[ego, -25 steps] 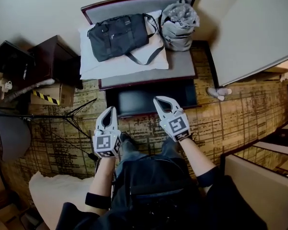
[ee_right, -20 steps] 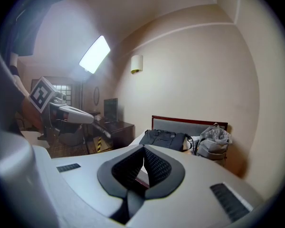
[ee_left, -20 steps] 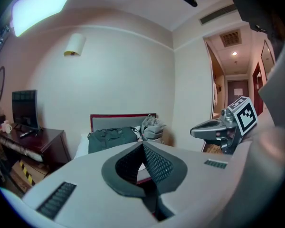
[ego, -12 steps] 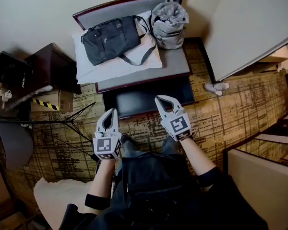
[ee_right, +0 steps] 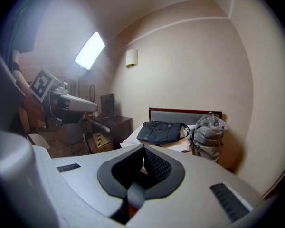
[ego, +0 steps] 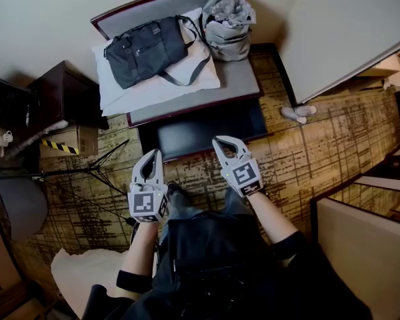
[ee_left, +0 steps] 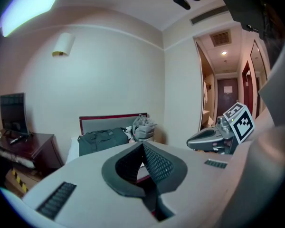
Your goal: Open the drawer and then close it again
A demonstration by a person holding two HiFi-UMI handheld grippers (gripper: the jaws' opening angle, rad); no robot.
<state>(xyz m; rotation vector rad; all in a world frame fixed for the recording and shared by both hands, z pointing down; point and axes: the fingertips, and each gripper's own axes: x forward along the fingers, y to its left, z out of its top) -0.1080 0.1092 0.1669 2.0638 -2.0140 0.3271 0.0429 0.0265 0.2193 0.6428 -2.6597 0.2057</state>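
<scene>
We are holding the white left gripper (ego: 155, 153) and right gripper (ego: 219, 141) pressed together, empty, near the dark drawer (ego: 200, 131) at the grey bench's (ego: 243, 80) front edge.

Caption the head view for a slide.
Both shut, the left gripper and right gripper hover before the bench drawer; duffel bag and backpack on top.

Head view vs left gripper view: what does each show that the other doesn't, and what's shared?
Head view only: the patterned carpet, the dark drawer below the bench, a tripod and the person's legs.
Left gripper view only: the wall lamp, the ceiling vent and the hallway door.
Both: the black duffel bag and grey backpack on the bench, plus the right gripper, its fingers closed.
</scene>
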